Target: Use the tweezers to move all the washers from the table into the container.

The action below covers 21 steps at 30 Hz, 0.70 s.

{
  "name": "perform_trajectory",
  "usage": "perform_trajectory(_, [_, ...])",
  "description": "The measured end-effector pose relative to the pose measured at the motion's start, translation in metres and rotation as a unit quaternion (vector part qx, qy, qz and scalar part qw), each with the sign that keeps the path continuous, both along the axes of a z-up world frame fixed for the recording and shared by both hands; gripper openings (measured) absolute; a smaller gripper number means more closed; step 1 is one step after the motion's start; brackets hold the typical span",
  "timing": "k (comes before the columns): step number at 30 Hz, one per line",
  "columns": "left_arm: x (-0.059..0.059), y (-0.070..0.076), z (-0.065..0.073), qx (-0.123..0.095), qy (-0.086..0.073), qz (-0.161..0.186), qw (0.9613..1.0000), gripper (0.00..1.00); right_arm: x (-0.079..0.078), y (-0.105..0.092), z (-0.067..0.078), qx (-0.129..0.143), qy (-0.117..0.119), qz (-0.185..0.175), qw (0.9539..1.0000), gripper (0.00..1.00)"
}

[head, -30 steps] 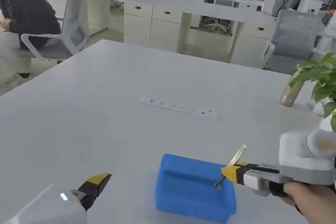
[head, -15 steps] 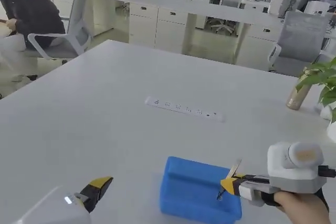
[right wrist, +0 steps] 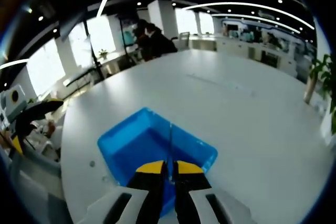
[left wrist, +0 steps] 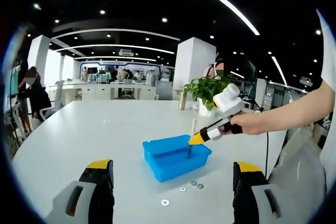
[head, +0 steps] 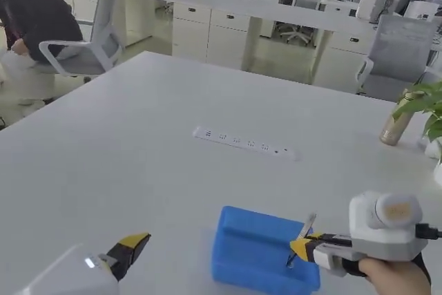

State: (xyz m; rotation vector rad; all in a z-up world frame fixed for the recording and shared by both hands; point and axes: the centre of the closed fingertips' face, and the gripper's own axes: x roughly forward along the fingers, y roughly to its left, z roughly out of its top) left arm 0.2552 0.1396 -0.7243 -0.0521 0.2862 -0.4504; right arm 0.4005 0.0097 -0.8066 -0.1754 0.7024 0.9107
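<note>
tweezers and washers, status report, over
Right gripper shut on tweezers, tips dipped into blue container. Left gripper open, holding nothing. Washers on table beside container. Nothing in the way.

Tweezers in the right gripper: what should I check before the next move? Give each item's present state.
1. Right gripper shut on the tweezers: ok.
2. Tweezer tips over the blue container: ok.
3. Anything held in the tips: cannot tell.
4. All washers off the table: not ok, several lie beside the container.
5. Left gripper open and apart from the container: ok.
</note>
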Motion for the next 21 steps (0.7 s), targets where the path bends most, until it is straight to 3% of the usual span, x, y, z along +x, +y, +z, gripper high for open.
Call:
perform_trajectory(3, [0.0, 0.002, 0.0, 0.001, 0.0, 0.003, 1.0, 0.96, -0.002, 0.0, -0.002, -0.008, -0.003, 0.006, 0.9999, 0.03])
perform_trajectory(14, [0.0, 0.003, -0.001, 0.002, 0.001, 0.003, 1.0, 0.95, -0.004, 0.0, 0.003, 0.002, -0.009, -0.003, 0.9999, 0.03])
perform_trajectory(21, [0.001, 0.004, -0.001, 0.0, 0.001, 0.005, 1.0, 0.95, -0.018, 0.004, 0.03, 0.064, -0.024, -0.01, 0.9976, 0.03])
